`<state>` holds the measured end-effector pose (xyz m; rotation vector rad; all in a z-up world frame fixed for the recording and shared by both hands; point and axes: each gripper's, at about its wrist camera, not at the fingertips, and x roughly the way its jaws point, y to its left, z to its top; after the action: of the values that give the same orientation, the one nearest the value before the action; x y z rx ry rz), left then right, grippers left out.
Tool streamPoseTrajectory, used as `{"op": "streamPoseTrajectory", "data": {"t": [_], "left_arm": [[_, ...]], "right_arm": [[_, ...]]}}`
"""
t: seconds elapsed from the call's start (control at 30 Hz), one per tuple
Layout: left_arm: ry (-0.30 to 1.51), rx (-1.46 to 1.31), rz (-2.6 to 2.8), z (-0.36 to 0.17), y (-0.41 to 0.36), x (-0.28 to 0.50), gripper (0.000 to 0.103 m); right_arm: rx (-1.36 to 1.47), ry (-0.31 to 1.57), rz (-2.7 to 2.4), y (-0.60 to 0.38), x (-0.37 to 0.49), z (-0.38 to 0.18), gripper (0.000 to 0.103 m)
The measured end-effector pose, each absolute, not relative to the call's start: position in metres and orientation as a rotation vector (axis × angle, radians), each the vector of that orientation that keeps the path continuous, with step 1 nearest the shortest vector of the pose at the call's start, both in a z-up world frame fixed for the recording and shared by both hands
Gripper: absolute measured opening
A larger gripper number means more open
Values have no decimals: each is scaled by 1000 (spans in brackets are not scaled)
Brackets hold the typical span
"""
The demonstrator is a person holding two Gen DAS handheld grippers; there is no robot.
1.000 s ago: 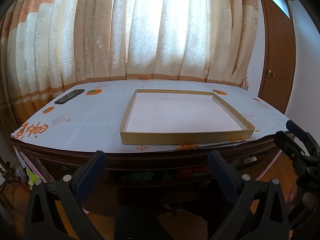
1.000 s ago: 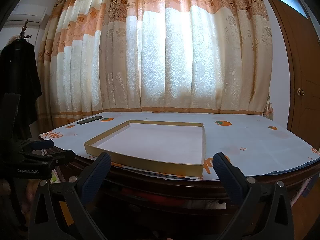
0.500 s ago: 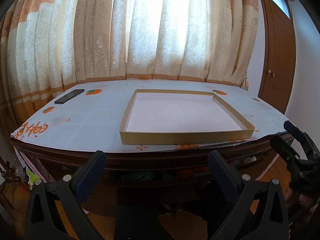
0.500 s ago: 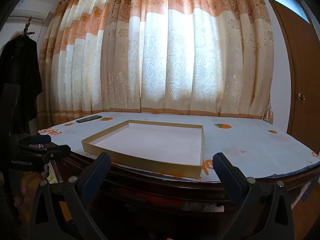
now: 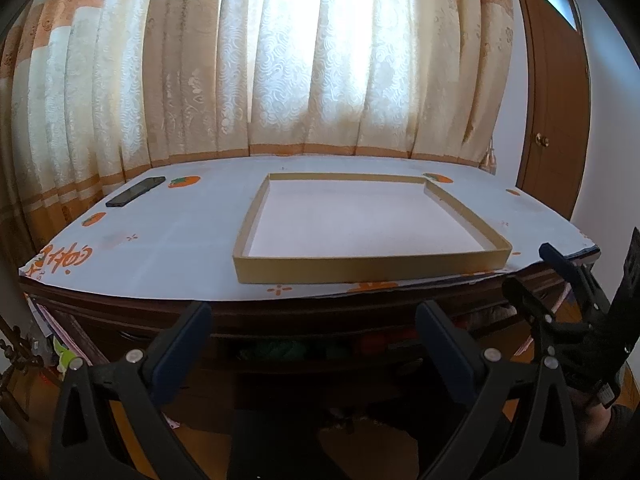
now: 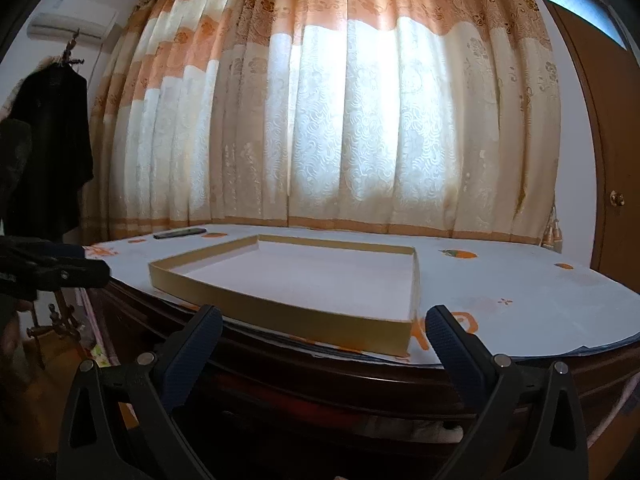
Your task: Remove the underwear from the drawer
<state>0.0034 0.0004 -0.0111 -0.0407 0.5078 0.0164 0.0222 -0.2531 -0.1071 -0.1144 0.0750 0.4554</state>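
Observation:
Under the table edge a dark wooden drawer point(image 5: 320, 354) stands slightly ajar. Green fabric point(image 5: 276, 350) and red fabric point(image 5: 384, 338) show in its dim slot; I cannot tell which pieces are underwear. My left gripper point(image 5: 312, 320) is open and empty, in front of the drawer and just below the tabletop. My right gripper point(image 6: 324, 320) is open and empty too, facing the table edge from the right. It also shows at the right of the left wrist view as the right gripper point(image 5: 528, 266). The left gripper point(image 6: 94, 262) appears at the left edge of the right wrist view.
A shallow cardboard tray point(image 5: 372, 268) lies on the white patterned tablecloth point(image 5: 160, 240). A dark phone-like slab point(image 5: 134, 192) sits at the back left. Curtains point(image 5: 320, 60) hang behind, a wooden door point(image 5: 556, 120) stands at the right, and a black coat point(image 6: 48, 140) hangs at the left.
The right gripper has sunk a little and shifted slightly left beside the table. The left gripper has barely moved. Both stay open.

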Motion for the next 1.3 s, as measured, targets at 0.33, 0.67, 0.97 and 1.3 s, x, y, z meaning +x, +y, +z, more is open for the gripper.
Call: {"op": "streamPoseTrajectory", "data": {"t": [0.33, 0.67, 0.97, 1.3], "left_arm": [[516, -43, 3, -15, -2, 6, 103], [524, -56, -4, -17, 1, 7, 103], [532, -66, -4, -19, 2, 6, 103], [536, -73, -10, -21, 3, 4, 103]], "right_arm": [[-178, 35, 418, -253, 36, -126, 103], [-198, -70, 479, -248, 48, -140, 103], [-258, -136, 458, -245, 50, -153, 103], [-284, -112, 464, -245, 61, -158, 103]]}}
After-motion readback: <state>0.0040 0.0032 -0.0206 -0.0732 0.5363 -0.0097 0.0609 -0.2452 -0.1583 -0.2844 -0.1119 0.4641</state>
